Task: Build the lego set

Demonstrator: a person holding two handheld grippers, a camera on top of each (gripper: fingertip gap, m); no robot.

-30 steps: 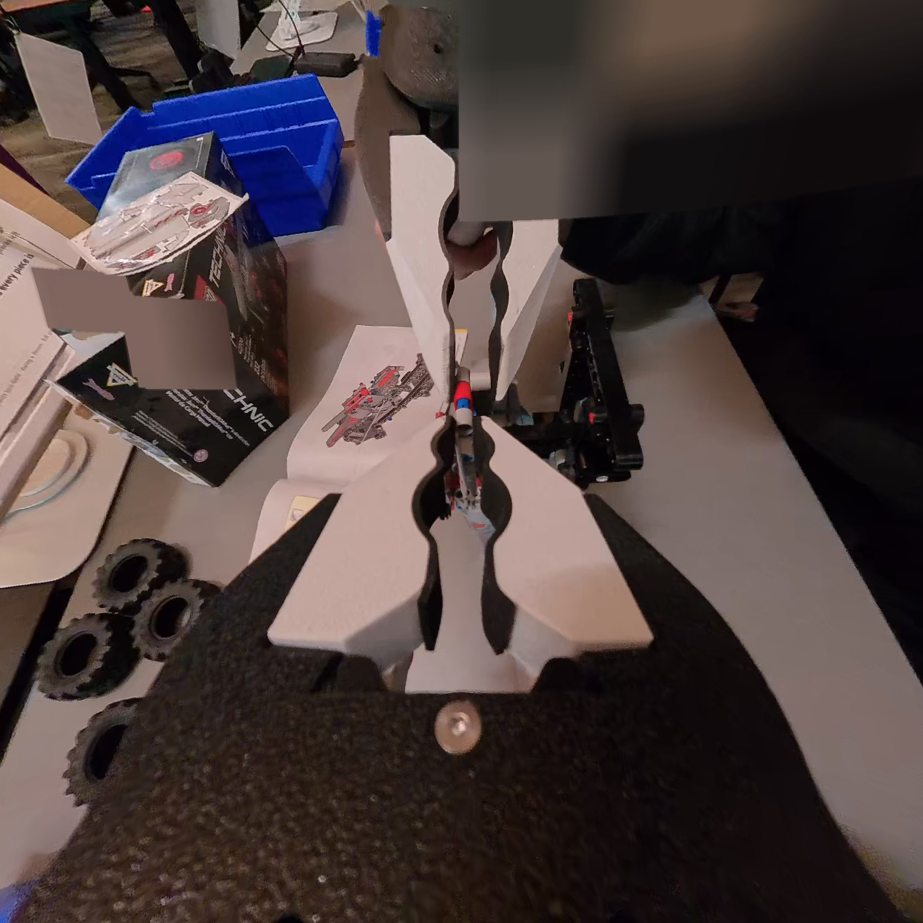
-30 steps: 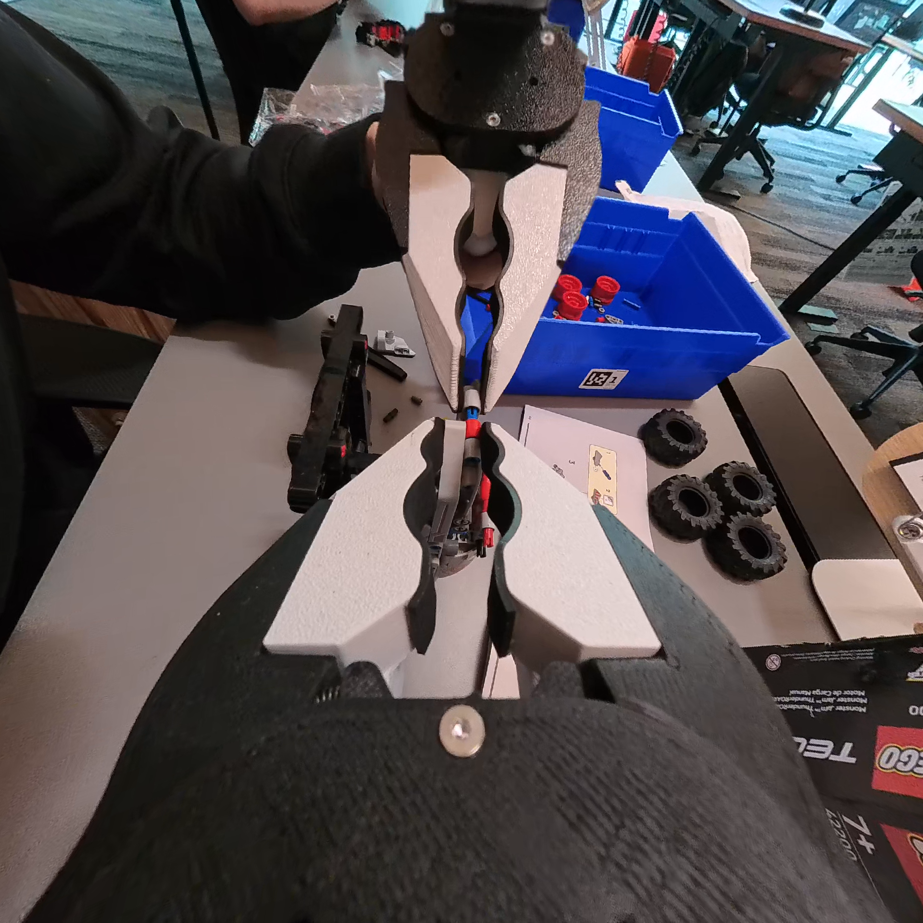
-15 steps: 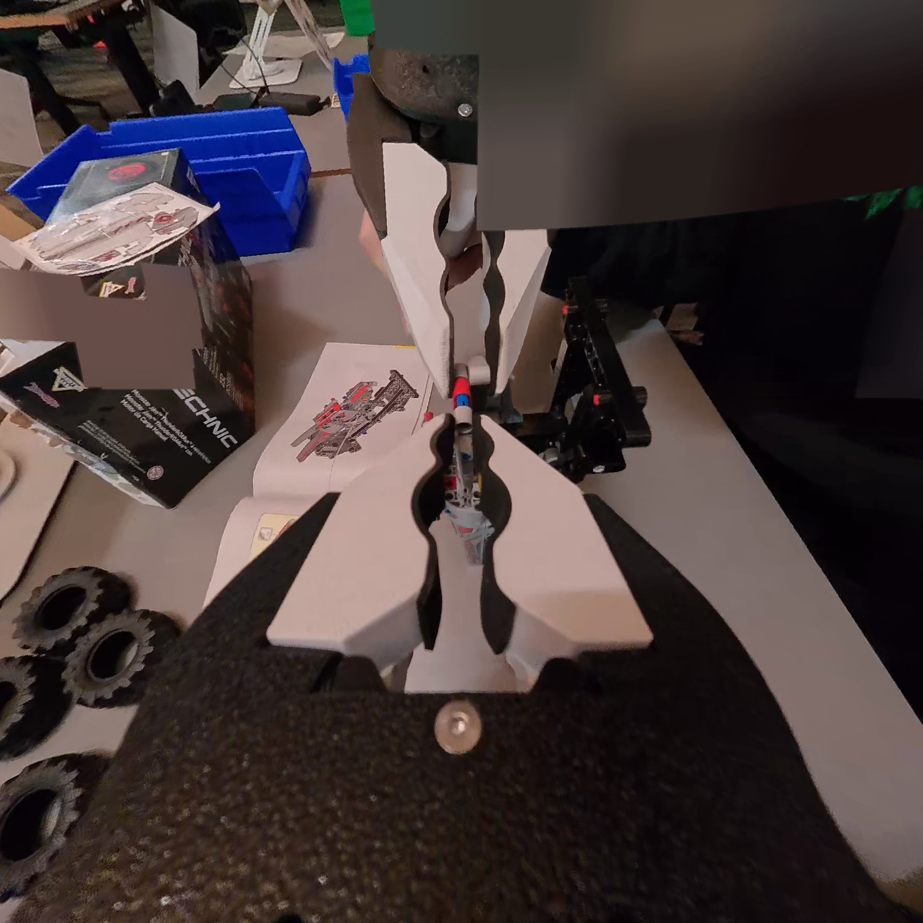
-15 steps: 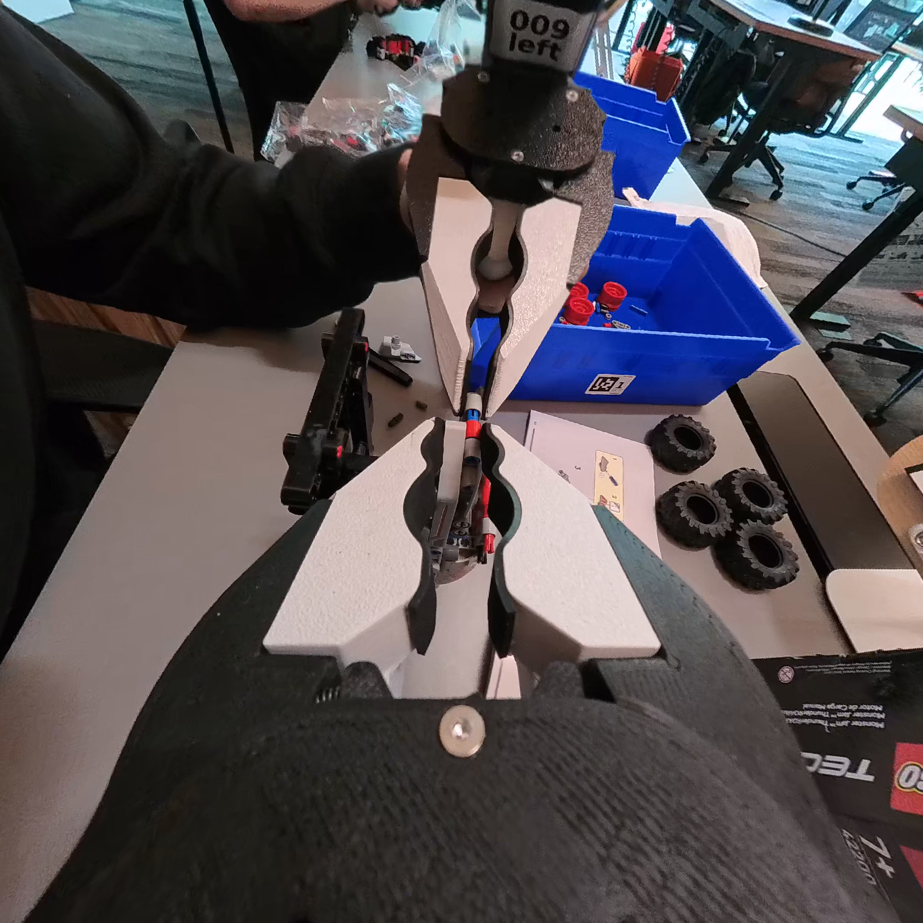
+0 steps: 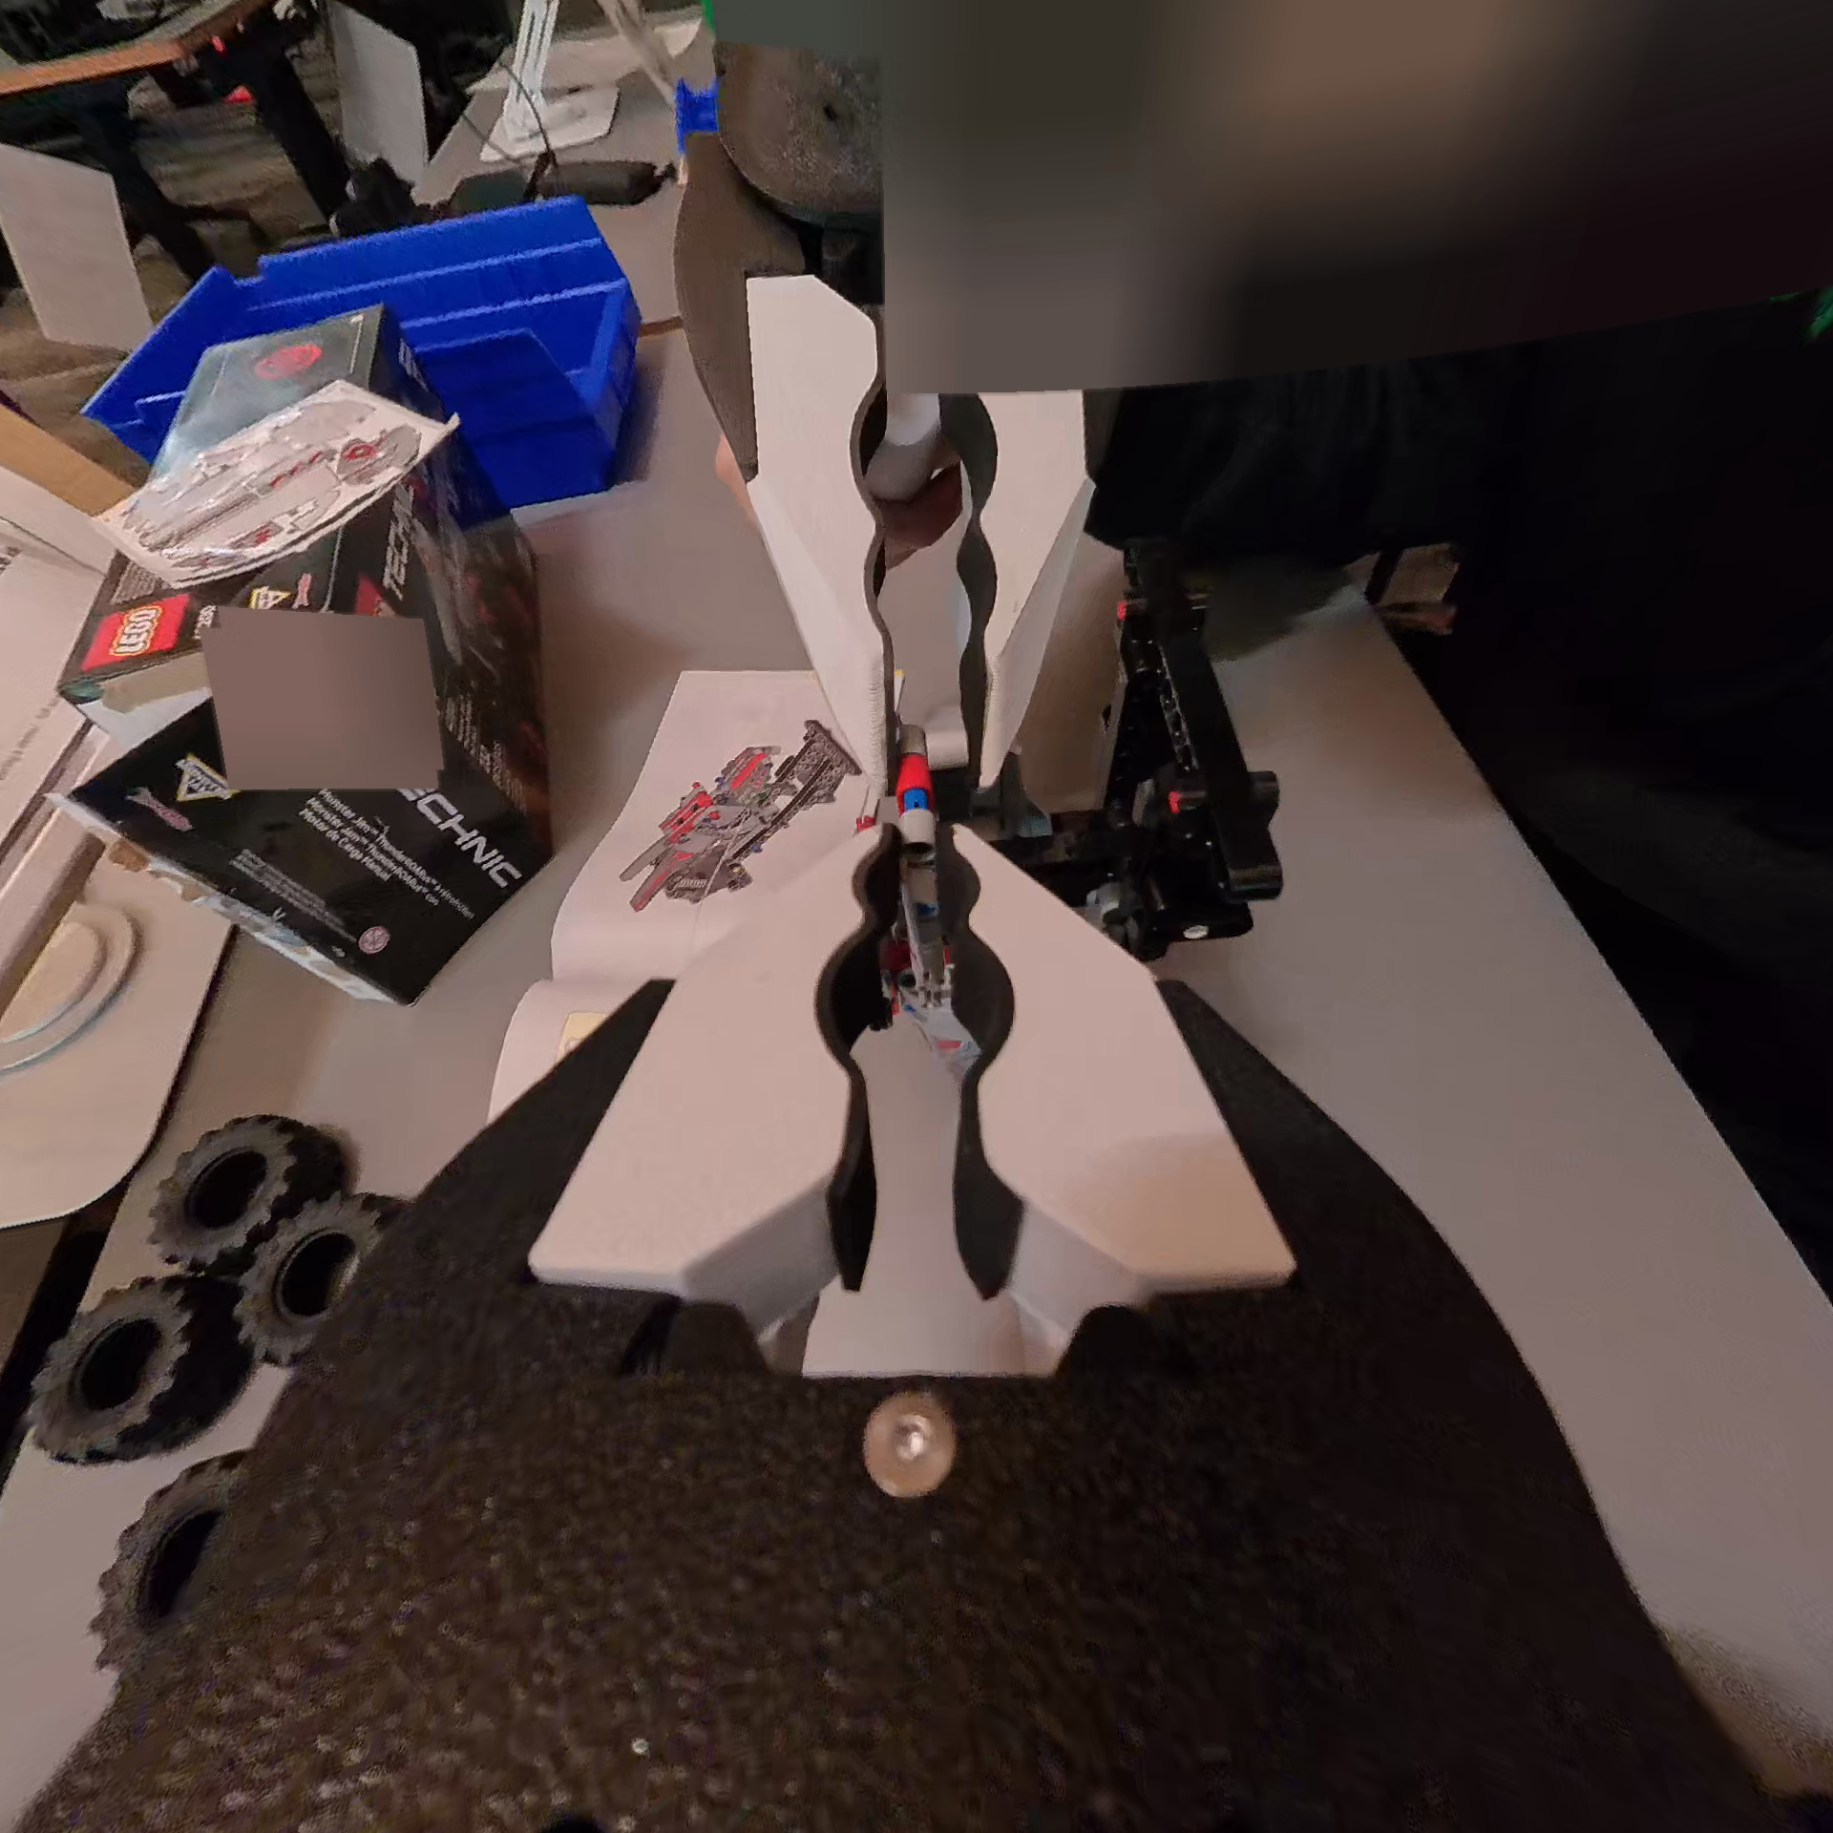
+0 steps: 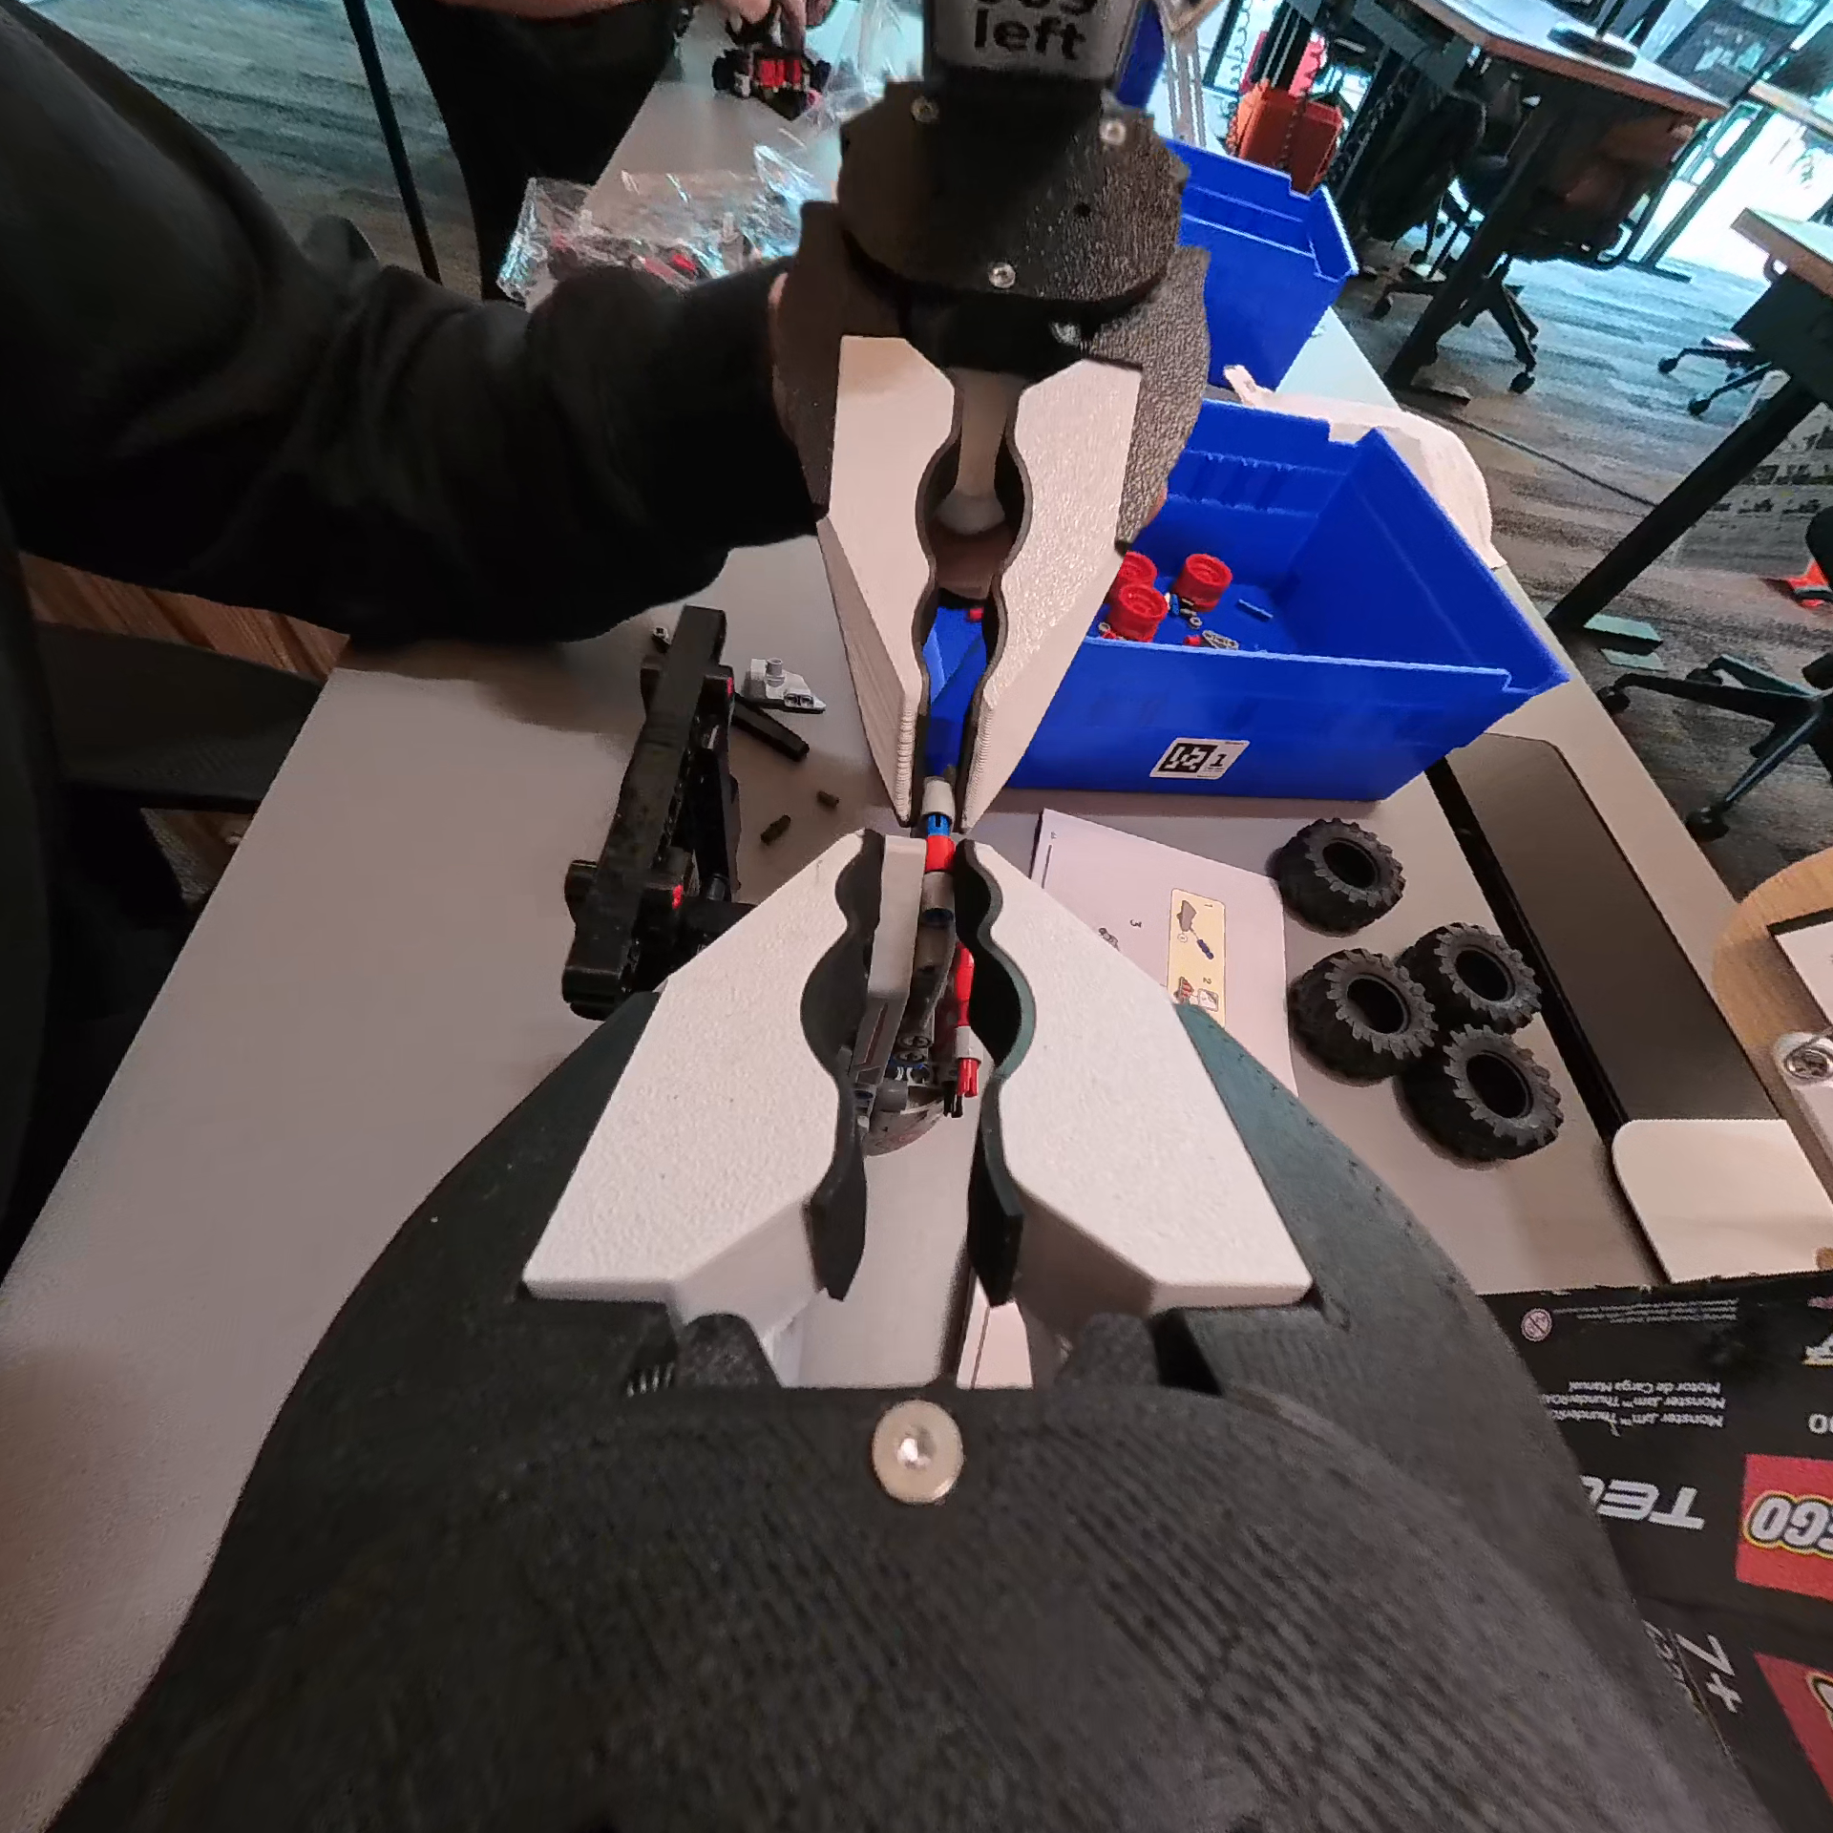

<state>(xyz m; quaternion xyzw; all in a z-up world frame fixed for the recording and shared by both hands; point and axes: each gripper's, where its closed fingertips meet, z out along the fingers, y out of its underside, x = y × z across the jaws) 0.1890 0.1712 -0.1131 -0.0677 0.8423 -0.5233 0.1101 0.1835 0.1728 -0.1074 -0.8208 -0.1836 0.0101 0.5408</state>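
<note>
**Two claws on one thin assembly, tip to tip along one line**

You hold the small sub-assembly [image 6: 917, 1022] in the air above the grey table [image 6: 377, 893], and both grippers meet on it from opposite ends. Your right gripper [image 6: 927, 873] is clenched on the grey, red and blue part of it, which lies deep between the two white fingers [image 6: 1111, 1091] and runs forward along them. Your left gripper [image 6: 937, 794] comes from the far side and, in the right wrist view, its tips close on the small white, blue and red end piece [image 6: 935, 815] that sticks out of your right claw. In the left wrist view the same thing shows from the other end: the left gripper [image 5: 917, 853] is closed narrow on the assembly, with the end piece [image 5: 913, 789] just at the tips of the other claw.

The relation that matters is this: the long axis of the assembly lies almost on the line between the two claws. So I think the coming move is a push or pull along this axis, and any sideways tilt of one hand could bend the thin stack.

The black frame [image 6: 665, 823] lies on the table to the left of your right gripper, apart from it. The black tyres [image 6: 1418, 1022] and the open instruction booklet [image 6: 1160, 913] lie to the right, before the blue bin [image 6: 1289, 714].
</note>
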